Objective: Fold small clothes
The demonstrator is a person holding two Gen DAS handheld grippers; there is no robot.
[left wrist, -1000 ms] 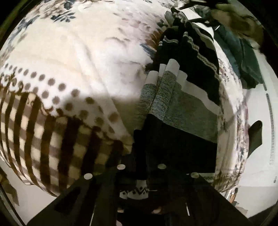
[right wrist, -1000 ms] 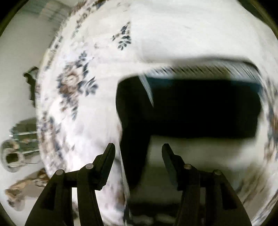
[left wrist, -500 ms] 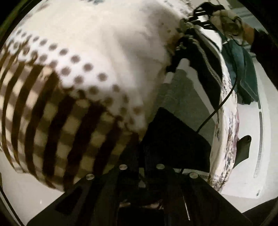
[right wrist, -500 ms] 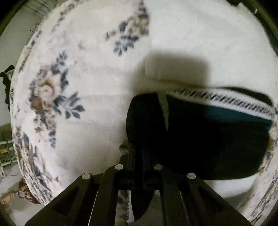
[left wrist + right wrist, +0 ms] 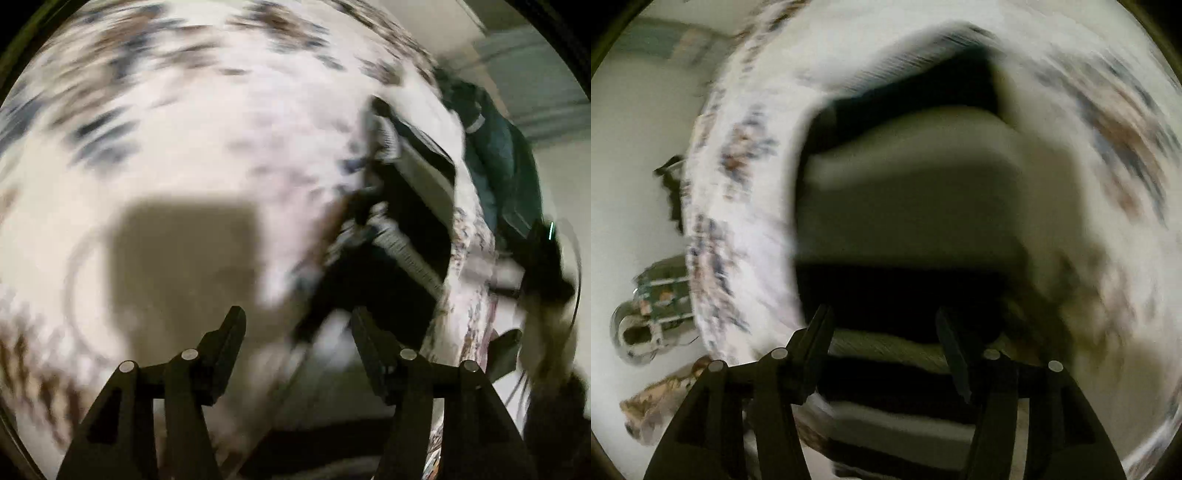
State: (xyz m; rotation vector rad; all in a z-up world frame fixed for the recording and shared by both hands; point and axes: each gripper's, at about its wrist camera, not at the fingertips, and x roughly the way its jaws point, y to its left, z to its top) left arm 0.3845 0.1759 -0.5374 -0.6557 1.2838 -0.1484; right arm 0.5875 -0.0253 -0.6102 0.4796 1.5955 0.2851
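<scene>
Both the left hand-held gripper (image 5: pixel 295 332) and right hand-held gripper (image 5: pixel 882 328) are opening empty above the dark striped garment (image 5: pixel 905 295), apparently folded on the floral blanket (image 5: pixel 221 129).

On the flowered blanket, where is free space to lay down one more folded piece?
Free: the pale patch of the flowered blanket left of the dark striped garment, ahead of the left tongs. Crowded: the right edge, with the garment and a green cloth.
</scene>
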